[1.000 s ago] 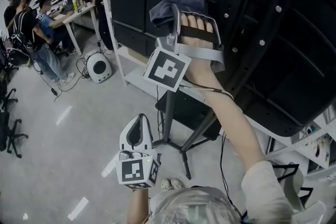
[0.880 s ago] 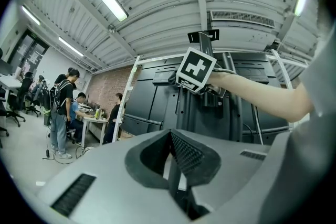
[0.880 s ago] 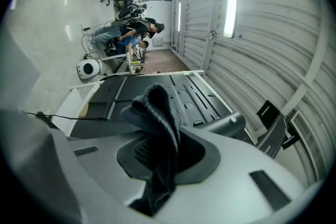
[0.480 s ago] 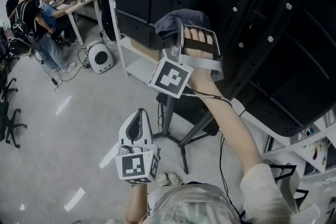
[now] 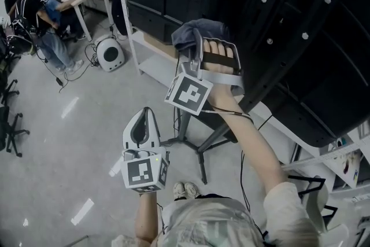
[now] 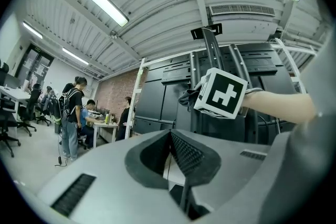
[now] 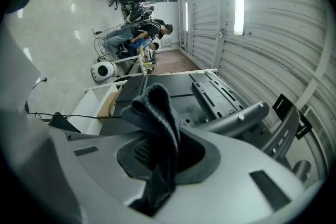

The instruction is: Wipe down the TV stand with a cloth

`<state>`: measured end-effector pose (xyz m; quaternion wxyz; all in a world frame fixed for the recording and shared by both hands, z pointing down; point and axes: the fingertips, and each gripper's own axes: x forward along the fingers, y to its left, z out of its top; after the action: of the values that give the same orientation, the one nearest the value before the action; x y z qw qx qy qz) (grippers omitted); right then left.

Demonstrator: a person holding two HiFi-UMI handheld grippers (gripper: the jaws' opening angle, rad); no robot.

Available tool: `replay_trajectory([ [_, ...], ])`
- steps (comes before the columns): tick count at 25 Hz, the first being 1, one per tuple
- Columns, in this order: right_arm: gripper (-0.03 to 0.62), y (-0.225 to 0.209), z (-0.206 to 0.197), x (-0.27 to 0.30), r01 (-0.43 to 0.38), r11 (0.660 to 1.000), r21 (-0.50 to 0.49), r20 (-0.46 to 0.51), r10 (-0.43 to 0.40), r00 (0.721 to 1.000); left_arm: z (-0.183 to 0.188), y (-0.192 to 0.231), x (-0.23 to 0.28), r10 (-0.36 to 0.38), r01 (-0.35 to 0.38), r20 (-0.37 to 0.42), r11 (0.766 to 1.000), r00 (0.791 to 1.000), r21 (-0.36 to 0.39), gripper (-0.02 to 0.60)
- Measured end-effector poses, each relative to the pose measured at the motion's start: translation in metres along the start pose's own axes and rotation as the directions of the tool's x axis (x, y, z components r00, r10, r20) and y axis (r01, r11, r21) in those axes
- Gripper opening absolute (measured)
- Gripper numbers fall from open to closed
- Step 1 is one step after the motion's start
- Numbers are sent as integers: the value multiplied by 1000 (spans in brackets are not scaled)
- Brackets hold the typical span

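Observation:
My right gripper [image 5: 192, 42] is shut on a dark grey-blue cloth [image 5: 195, 30], which bunches out past the jaws. In the head view the cloth lies against the black TV stand [image 5: 261, 32], on its slanted upright bars. The right gripper view has the cloth [image 7: 157, 113] folded between the jaws, with the stand's bolted bars [image 7: 233, 117] just beyond it. Lower down and to the left, my left gripper [image 5: 141, 117] is shut, holds nothing and points away from the stand. In the left gripper view its jaws [image 6: 176, 147] meet, and the stand [image 6: 212, 63] rises behind.
The stand's spread legs [image 5: 199, 150] rest on the grey floor near my shoes [image 5: 185, 189]. A white shelf frame [image 5: 130, 26] and a round white appliance [image 5: 108, 55] stand to the left. People sit at a desk [image 5: 40, 6] far left, with office chairs [image 5: 8, 124] nearby.
The right gripper with the cloth has slid a little lower along the stand's bars. The left gripper has drifted slightly left and down.

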<state>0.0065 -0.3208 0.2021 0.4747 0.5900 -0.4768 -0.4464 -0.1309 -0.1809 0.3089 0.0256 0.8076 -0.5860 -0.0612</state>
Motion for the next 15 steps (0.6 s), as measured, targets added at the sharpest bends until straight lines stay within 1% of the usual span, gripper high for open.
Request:
replay_trajectory([
  [6, 57, 36, -4, -6, -48, 999, -16, 6, 48, 999, -6, 5, 8, 2, -1, -13, 999, 1000, 45, 15],
  [11, 57, 66, -11, -11, -83, 997, -5, 1, 83, 997, -17, 8, 13, 4, -3, -31, 999, 1000, 44, 15],
  [15, 57, 89, -18, -16, -126, 992, 15, -7, 127, 992, -29, 5, 16, -6, 9, -58, 999, 998, 48, 15],
])
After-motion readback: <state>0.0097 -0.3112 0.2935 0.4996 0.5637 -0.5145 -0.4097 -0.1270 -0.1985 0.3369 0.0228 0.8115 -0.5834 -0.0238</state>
